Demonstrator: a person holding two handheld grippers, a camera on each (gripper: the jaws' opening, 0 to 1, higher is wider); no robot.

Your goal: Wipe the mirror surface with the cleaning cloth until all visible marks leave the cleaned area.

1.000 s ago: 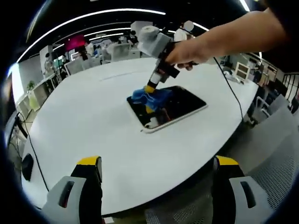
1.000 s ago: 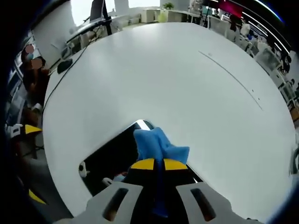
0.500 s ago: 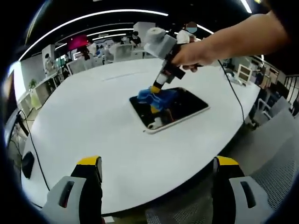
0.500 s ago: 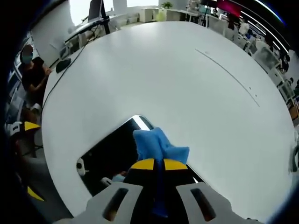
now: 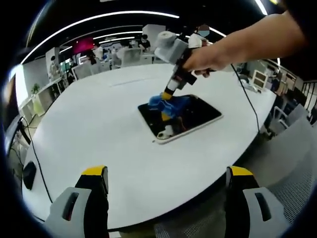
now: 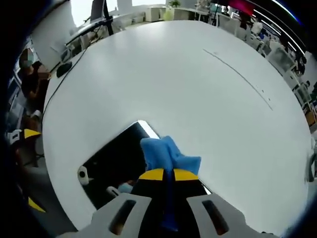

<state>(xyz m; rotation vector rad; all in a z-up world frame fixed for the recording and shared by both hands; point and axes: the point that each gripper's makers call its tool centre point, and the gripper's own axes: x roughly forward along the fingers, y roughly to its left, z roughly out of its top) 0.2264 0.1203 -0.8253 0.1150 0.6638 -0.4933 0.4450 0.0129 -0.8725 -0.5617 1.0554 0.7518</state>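
One crumpled blue cloth (image 6: 166,154) (bunched) on dark mirror (image 6: 116,163).

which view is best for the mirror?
Left gripper view: the whole mirror lies flat on the table, all edges visible. Right gripper view shows its near corner; the cloth and right gripper cover the rest.

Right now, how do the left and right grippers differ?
The left gripper is open, jaws wide apart and holding nothing; the right gripper is shut on the blue cloth. The left hangs back at the near edge of the white table; the right presses the cloth onto the mirror. Both have yellow tips and grey bodies.
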